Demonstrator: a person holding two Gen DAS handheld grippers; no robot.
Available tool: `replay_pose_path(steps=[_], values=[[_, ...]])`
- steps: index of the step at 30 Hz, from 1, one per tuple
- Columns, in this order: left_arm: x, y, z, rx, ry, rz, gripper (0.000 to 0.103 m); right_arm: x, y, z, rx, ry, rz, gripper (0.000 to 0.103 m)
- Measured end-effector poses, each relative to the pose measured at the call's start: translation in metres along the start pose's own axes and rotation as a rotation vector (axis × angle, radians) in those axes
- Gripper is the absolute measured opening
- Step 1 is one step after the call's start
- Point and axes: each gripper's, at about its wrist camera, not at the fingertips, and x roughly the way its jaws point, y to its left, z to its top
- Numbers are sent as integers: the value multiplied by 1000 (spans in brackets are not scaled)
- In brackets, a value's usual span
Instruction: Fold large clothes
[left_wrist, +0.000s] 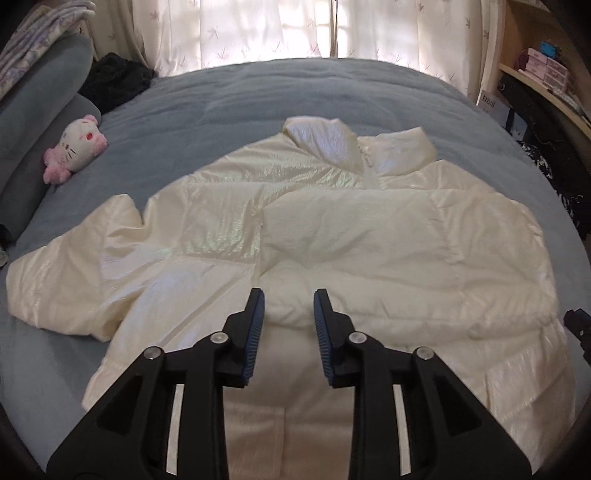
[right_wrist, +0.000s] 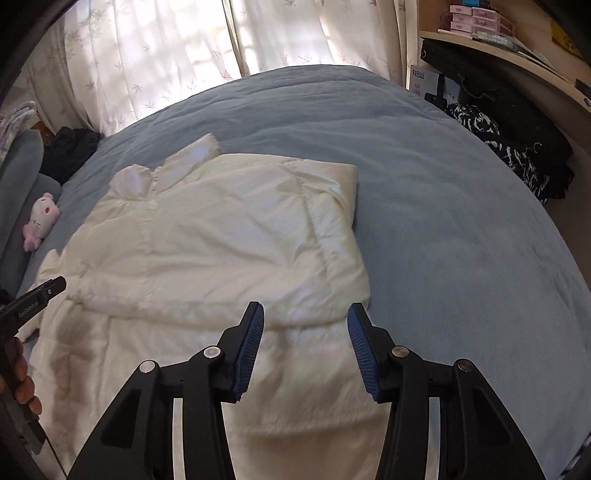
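A shiny cream-white puffer jacket (left_wrist: 314, 229) lies front up on the blue bed, collar (left_wrist: 332, 144) toward the window. Its right sleeve (left_wrist: 406, 240) is folded across the chest; its left sleeve (left_wrist: 66, 280) lies spread out to the left. My left gripper (left_wrist: 289, 301) is open and empty, hovering above the jacket's lower middle. In the right wrist view the jacket (right_wrist: 221, 236) fills the left centre. My right gripper (right_wrist: 306, 314) is open and empty above the jacket's lower right edge. The left gripper's tip (right_wrist: 48, 290) shows at the left edge there.
The blue bedspread (right_wrist: 461, 240) stretches to the right of the jacket. A pink and white plush toy (left_wrist: 75, 147) lies by grey pillows (left_wrist: 33, 122) on the left. Dark clothes (left_wrist: 114, 79) sit at the bed's far left corner. Shelves and dark bags (right_wrist: 517, 110) stand at right.
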Motion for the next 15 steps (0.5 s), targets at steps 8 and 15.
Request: replay_pose_path(steps=[8,15], values=[[-96,12,-43,8,-84,-10,34,-76,40,-47,49,-37,104,48],[-145,22,-81,-19,-101,-19,36,-121,66,-80,33,-63,118,48]])
